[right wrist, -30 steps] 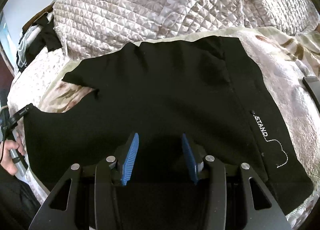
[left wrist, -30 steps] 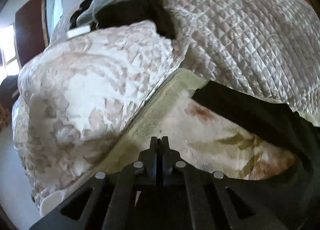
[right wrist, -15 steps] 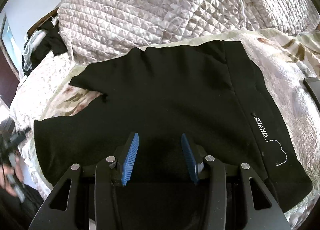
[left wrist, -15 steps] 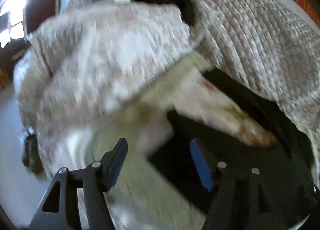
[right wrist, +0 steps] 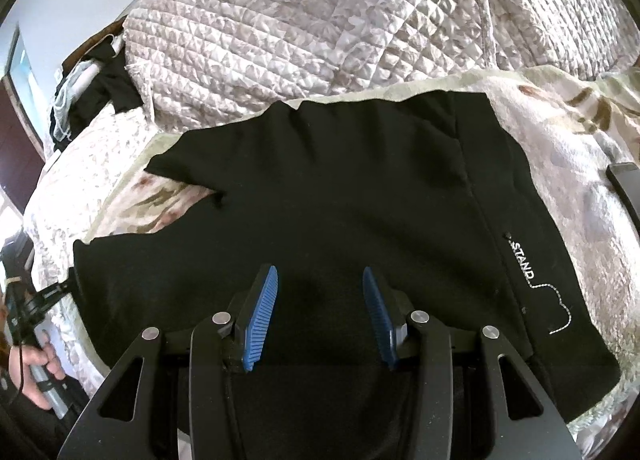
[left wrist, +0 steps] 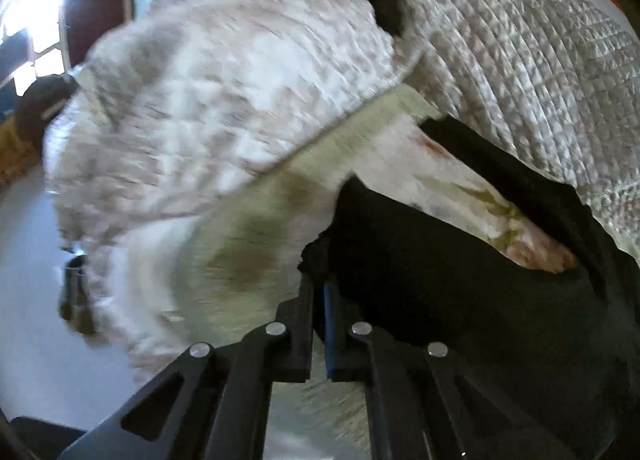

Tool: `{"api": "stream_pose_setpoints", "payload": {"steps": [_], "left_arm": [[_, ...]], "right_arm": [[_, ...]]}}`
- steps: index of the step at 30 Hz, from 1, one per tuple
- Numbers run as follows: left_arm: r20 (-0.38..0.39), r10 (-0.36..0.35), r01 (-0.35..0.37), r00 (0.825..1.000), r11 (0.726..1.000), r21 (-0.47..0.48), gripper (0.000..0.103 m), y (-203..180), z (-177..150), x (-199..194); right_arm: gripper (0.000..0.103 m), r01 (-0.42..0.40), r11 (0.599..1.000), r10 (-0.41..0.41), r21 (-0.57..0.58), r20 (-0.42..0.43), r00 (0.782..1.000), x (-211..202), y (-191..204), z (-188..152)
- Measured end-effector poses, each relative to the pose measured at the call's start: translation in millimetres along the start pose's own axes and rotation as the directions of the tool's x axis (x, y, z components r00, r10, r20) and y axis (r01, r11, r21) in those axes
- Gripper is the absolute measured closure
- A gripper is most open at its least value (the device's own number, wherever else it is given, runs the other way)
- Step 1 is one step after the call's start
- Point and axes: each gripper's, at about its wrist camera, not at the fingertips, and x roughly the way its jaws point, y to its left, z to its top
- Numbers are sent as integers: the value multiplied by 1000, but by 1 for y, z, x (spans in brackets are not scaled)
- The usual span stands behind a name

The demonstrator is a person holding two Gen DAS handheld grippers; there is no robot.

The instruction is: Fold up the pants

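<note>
At bottom centre of the left wrist view, the left gripper is clamped on a corner of the black pants. Low in the right wrist view, the right gripper hovers with jaws apart over the pants, spread flat mid-frame on the floral blanket. Beyond, a quilted bedspread fills the top.
</note>
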Motion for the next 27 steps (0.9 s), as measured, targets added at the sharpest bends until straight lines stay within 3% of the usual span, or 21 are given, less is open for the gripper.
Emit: {"api": "stream_pose_setpoints", "payload": {"steps": [6, 8, 11, 15, 17, 22, 25, 27], "left_arm": [[-76, 39, -40, 996, 999, -17, 89, 20, -11, -7], [-68, 50, -52, 996, 998, -37, 78, 22, -5, -12], [-25, -4, 3, 1000, 1000, -26, 56, 15, 6, -25], [-1, -140, 140, 990, 987, 79, 45, -23, 26, -34], [-21, -209, 210, 978, 967, 146, 42, -51, 31, -32], [-133, -387, 409, 912, 868, 282, 38, -129, 47, -13], [-189, -448, 485, 874, 817, 312, 35, -166, 63, 5], [-201, -454, 497, 868, 799, 340, 32, -189, 73, 18]], "right_arm": [[58, 1, 1000, -1, 7, 5, 1000, -6, 0, 2], [57, 4, 1000, -4, 1, 13, 1000, -11, 0, 3], [46, -4, 1000, 4, -1, 18, 1000, -19, -2, 9], [45, -17, 1000, 17, -21, 20, 1000, -25, -5, 24], [44, -23, 999, 23, -40, 13, 1000, -24, -6, 32], [44, -39, 994, 36, -99, -30, 999, -7, -13, 63], [42, -48, 988, 39, -148, -64, 997, 12, -18, 85], [40, -54, 982, 39, -182, -85, 996, 28, -21, 100]]}}
